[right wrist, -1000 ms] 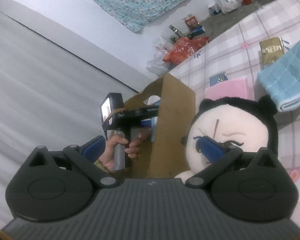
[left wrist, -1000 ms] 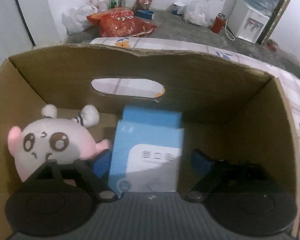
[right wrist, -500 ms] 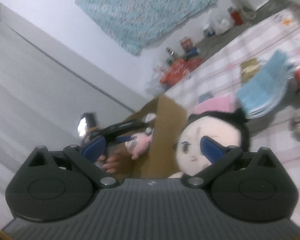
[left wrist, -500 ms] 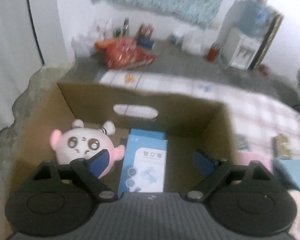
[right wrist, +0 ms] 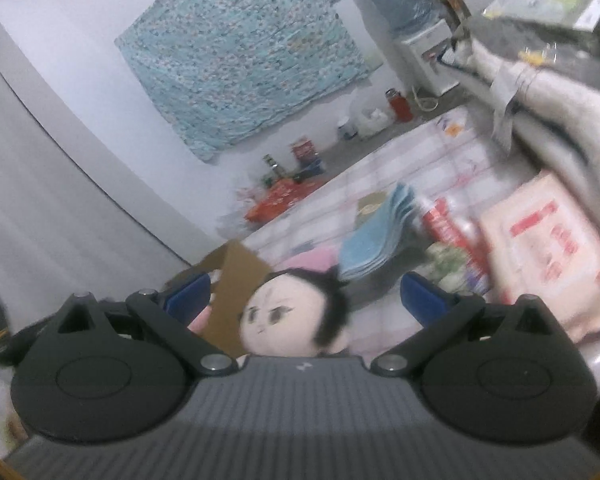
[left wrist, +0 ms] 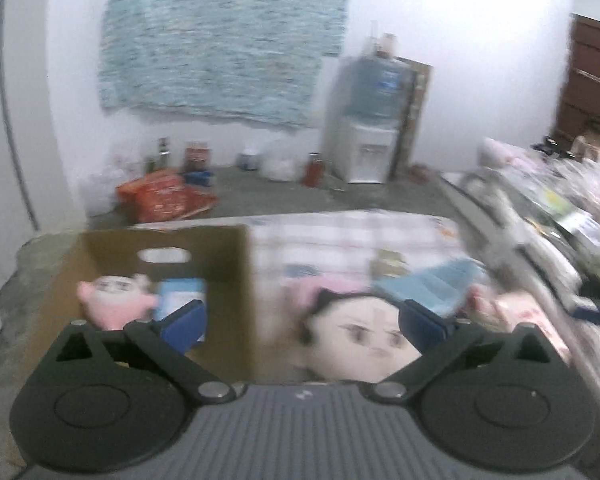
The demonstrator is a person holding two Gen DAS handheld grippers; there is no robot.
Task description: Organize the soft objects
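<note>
A brown cardboard box (left wrist: 224,268) stands on the checked bedsheet (left wrist: 340,236). In it lie a pink and white plush (left wrist: 112,300) and a light blue carton (left wrist: 180,296). My left gripper (left wrist: 304,320) hovers above and behind the box's right wall, its jaws opening with nothing between them. A black-haired doll (left wrist: 364,336) lies right of the box, ahead of both grippers. My right gripper (right wrist: 306,296) is open; the doll (right wrist: 292,312) shows beyond its fingers, untouched. A folded blue towel (right wrist: 380,236) and a pink cloth (right wrist: 312,258) lie behind the doll.
A red and white package (right wrist: 548,240) and a red tube (right wrist: 448,228) lie to the right on the bed, under a grey blanket heap (right wrist: 560,112). On the floor beyond are a red snack bag (left wrist: 160,200) and a water dispenser (left wrist: 368,136).
My left gripper has lifted back out of the box and swung right, so the doll and towel have come into its view. My right gripper has drawn away from the doll and turned right.
</note>
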